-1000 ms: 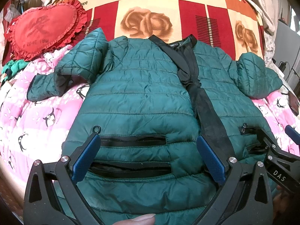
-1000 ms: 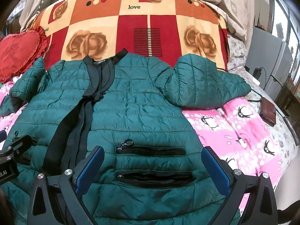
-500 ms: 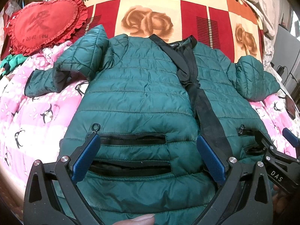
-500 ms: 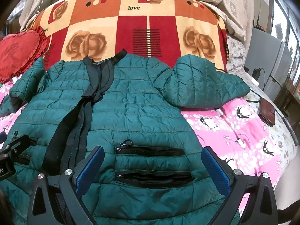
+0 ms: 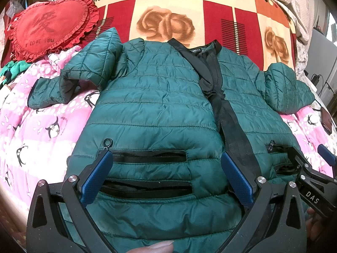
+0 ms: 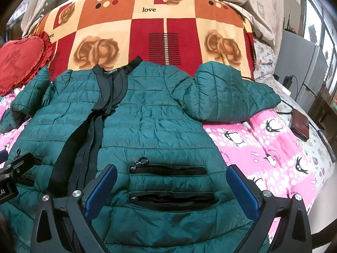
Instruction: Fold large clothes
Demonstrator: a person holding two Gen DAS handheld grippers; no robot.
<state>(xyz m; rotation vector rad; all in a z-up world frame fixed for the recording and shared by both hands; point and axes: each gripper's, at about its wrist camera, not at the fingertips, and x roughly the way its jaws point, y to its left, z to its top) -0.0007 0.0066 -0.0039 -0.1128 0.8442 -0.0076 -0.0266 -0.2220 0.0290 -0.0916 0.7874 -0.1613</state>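
Left wrist view: the left gripper (image 5: 166,177) hangs released over the hem of the dark green quilted puffer jacket (image 5: 155,109), which lies spread flat on the pink penguin-print quilt (image 5: 38,130). Sleeve at 10 o'clock.

Right wrist view: the right gripper (image 6: 172,187) is likewise released. The jacket looks light, soft and probably slippery; pinch a seam or the sleeve cuff at 2 o'clock.

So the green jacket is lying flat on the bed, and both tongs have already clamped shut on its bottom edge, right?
Not quite. The jacket does lie flat on the bed, but both the left tongs and the right tongs are wide open above it, as each wrist view shows.
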